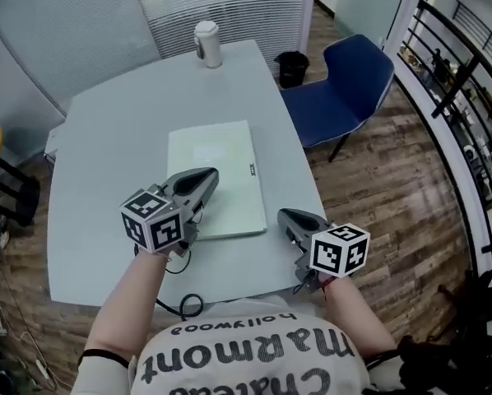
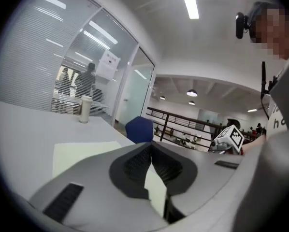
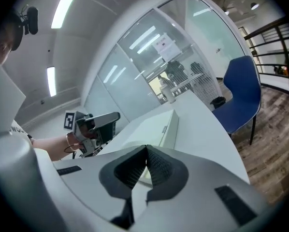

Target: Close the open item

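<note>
A pale green laptop (image 1: 221, 159) lies flat on the grey table (image 1: 106, 138) with its lid down; it also shows as a laptop (image 2: 81, 153) in the left gripper view and as a laptop (image 3: 156, 127) in the right gripper view. My left gripper (image 1: 211, 174) hovers over the laptop's near left part, jaws shut with nothing between them (image 2: 151, 146). My right gripper (image 1: 284, 216) is held just right of the laptop's near corner, above the table's front edge, also shut and empty (image 3: 146, 149). The left gripper (image 3: 106, 122) is in sight from the right one.
A lidded white cup (image 1: 207, 44) stands at the table's far edge. A blue chair (image 1: 345, 81) and a black bin (image 1: 292, 67) sit to the right on the wood floor. A black railing (image 1: 460, 97) runs along the far right. A cable (image 1: 184, 303) loops at the near edge.
</note>
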### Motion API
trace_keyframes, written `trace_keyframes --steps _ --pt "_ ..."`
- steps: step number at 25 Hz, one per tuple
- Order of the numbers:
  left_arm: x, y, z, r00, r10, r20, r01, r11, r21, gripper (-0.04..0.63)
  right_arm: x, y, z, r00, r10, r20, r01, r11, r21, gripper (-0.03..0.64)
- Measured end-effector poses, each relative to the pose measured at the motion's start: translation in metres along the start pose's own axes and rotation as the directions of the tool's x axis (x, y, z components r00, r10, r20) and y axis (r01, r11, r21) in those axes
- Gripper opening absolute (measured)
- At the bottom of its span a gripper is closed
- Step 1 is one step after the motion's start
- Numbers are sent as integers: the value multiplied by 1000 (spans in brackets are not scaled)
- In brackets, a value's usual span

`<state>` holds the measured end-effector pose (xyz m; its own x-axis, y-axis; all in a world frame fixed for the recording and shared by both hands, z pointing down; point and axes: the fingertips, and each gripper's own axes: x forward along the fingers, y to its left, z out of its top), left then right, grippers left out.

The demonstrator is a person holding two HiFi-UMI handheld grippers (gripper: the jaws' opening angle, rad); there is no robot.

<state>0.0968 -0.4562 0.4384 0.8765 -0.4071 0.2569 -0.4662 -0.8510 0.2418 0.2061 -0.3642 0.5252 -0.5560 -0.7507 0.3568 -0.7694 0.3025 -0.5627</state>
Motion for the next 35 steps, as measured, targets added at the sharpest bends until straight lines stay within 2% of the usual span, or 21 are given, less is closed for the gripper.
trace_keyframes --steps 3,6,9,11,16,18,22,25,30,32,35 --pt "-62 -2 5 993 42 112 -34 997 -73 -12 16 34 17 1000 10 -7 -11 997 -71 0" --pt "-123 -9 -1 978 116 176 -92 986 -138 -12 17 71 22 1000 28 9 -27 993 -116 0" --pt "-182 -23 -11 956 195 220 -139 959 -245 -12 7 106 15 999 40 32 -35 988 -149 0" --pt "-218 -38 -19 941 230 247 -155 945 -286 -12 0 129 6 998 51 35 -44 985 -165 0" --pt "-305 -69 -37 902 315 295 -222 925 -309 -12 -19 199 -23 995 96 34 -87 975 -205 0" --pt "-334 -83 -48 897 337 288 -249 920 -302 -12 -28 230 -39 992 121 26 -112 968 -226 0" --pt "-381 -119 -75 899 355 258 -291 922 -255 -12 -50 275 -83 991 135 -23 -136 952 -273 0" --pt "-399 -140 -89 901 348 259 -281 923 -262 -12 -66 295 -105 991 133 -26 -135 950 -282 0" --pt "-410 -161 -84 898 326 294 -254 932 -257 -12 -93 319 -100 989 134 56 -109 942 -318 0" --pt "-407 -172 -83 905 307 296 -239 940 -244 -12 -105 318 -97 989 122 82 -88 938 -335 0" --pt "-401 -182 -79 912 288 293 -227 948 -224 -12 -118 309 -94 989 112 96 -77 947 -311 0"
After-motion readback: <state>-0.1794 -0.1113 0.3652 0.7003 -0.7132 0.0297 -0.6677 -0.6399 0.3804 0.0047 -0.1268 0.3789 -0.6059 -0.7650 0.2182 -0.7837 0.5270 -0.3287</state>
